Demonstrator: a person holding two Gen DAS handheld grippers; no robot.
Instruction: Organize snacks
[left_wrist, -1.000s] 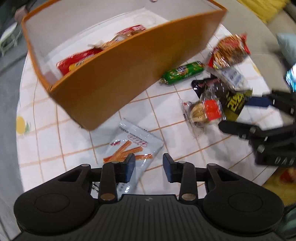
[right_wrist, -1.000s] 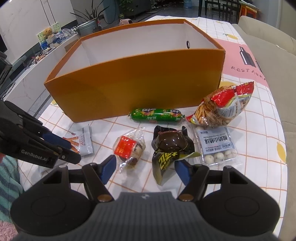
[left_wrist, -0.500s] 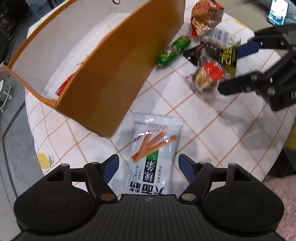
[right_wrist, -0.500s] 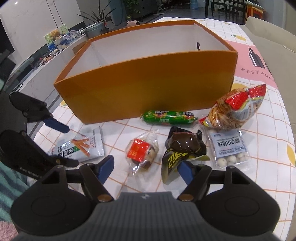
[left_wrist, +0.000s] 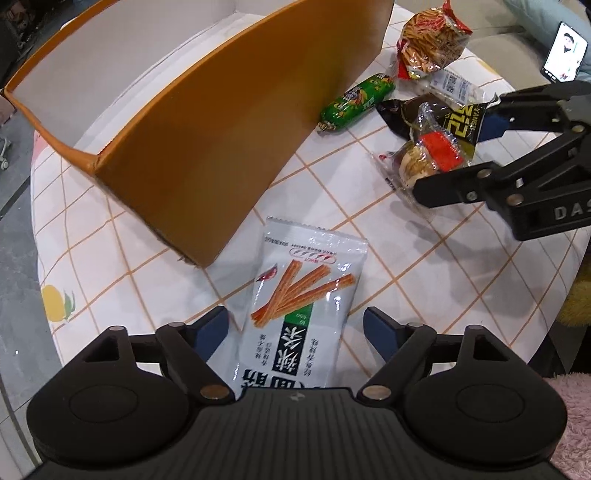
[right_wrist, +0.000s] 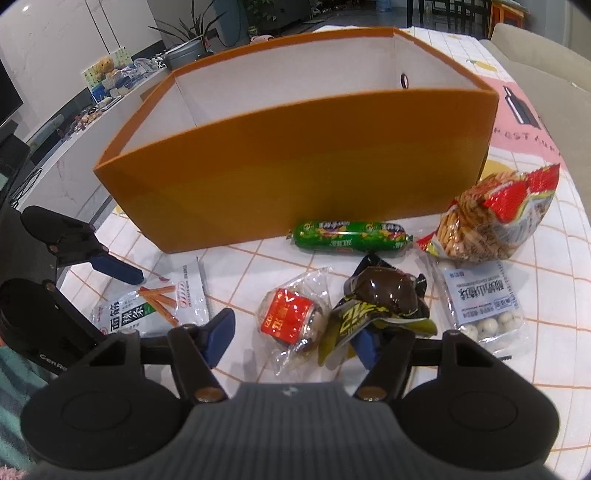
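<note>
A: Left wrist view: your left gripper (left_wrist: 297, 325) has just been opening wide and is straddling the flat white spicy-stick packet (left_wrist: 300, 306), gripping nothing, near the tall orange cardboard box (left_wrist: 207, 147).

B: Right wrist view: your right gripper (right_wrist: 295, 338), half open and just been closing, is framing the clear red-labelled cake wrapper (right_wrist: 291, 321), not yet pinching. Next you're probably closing and lifting into the box.

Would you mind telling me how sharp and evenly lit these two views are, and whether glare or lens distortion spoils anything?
Left wrist view: sharp; fisheye bows the orange box wall; glare streaks the spicy-stick packet, print still legible; soft shadow beneath the right tool. Right wrist view: sharp in the middle, dark vignette at the corners; highlights on the clear-wrapped snack with the red label and the green sausage.
</note>
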